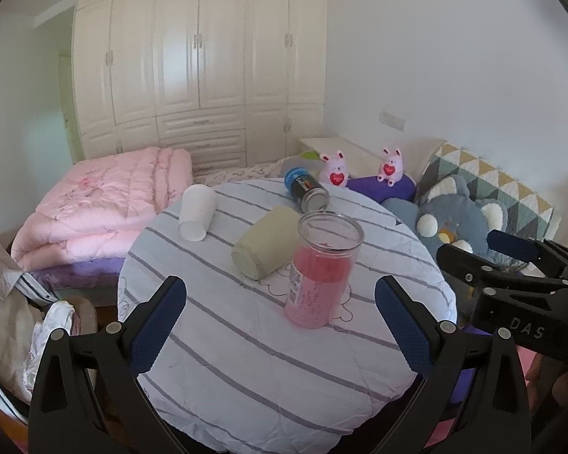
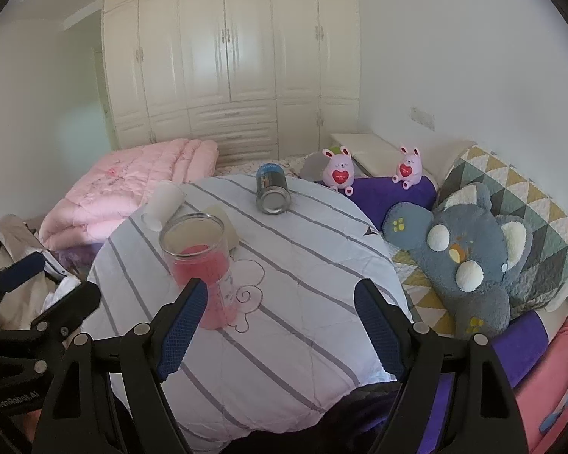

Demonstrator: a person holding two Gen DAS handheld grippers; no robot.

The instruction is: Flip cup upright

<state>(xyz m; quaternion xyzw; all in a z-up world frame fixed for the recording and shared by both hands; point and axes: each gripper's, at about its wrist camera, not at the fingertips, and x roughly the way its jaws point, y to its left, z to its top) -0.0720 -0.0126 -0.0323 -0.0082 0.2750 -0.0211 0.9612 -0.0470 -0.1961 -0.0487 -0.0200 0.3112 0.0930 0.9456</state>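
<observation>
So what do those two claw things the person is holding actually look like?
Both look alike: matte black plastic frames with triangular cut-outs and round silver pins at the joints. Each finger ends in a dark blue pad with a dotted grip texture. The left claw has white "SenRobot.AI" lettering on its body; the right claw shows "DAS". No cables or sleeves are visible.

Soft daylight fills the bedroom, leaving a pale sheen on the wardrobe (image 1: 197,56) doors and only faint shadows on the striped table (image 1: 246,340). Both fisheye views bend at black-cornered edges, slightly soft throughout.
</observation>
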